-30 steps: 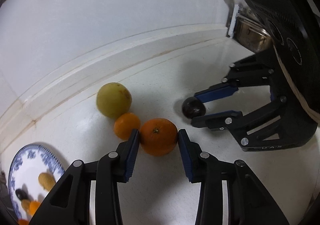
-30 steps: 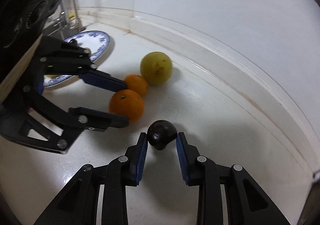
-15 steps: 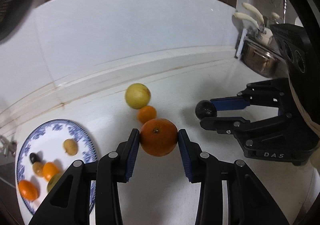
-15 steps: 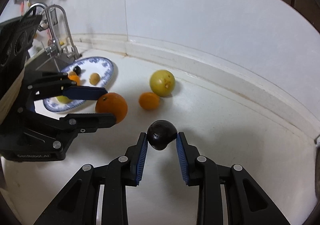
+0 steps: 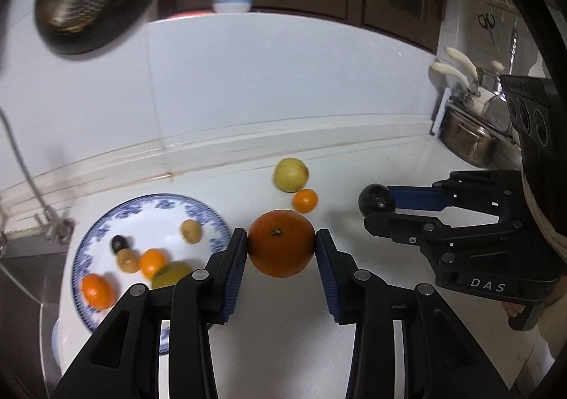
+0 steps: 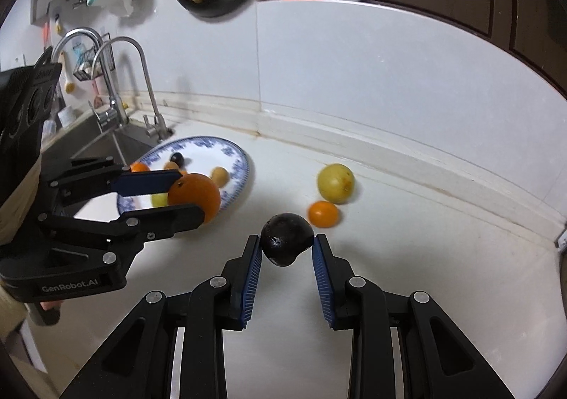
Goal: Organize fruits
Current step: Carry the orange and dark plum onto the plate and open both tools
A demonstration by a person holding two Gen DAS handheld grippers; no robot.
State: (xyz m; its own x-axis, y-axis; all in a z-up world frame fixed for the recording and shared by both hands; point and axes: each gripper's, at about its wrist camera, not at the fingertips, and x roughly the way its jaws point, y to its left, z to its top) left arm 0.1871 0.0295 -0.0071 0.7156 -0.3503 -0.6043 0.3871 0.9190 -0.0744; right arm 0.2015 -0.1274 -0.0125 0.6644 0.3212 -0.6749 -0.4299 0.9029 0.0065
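Transport step: the left gripper (image 5: 281, 246) is clamping the large orange (image 5: 281, 243), centre frame; the right gripper (image 6: 286, 250) is clamping the dark fruit (image 6: 286, 243). Next move, as judged: positioning both over the blue-patterned plate (image 5: 209, 213), lower left, then releasing without striking fruit already there.

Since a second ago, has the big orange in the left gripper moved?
Yes. The big orange, gripped by the left gripper, has left the small orange on the counter and now hangs beside the plate.
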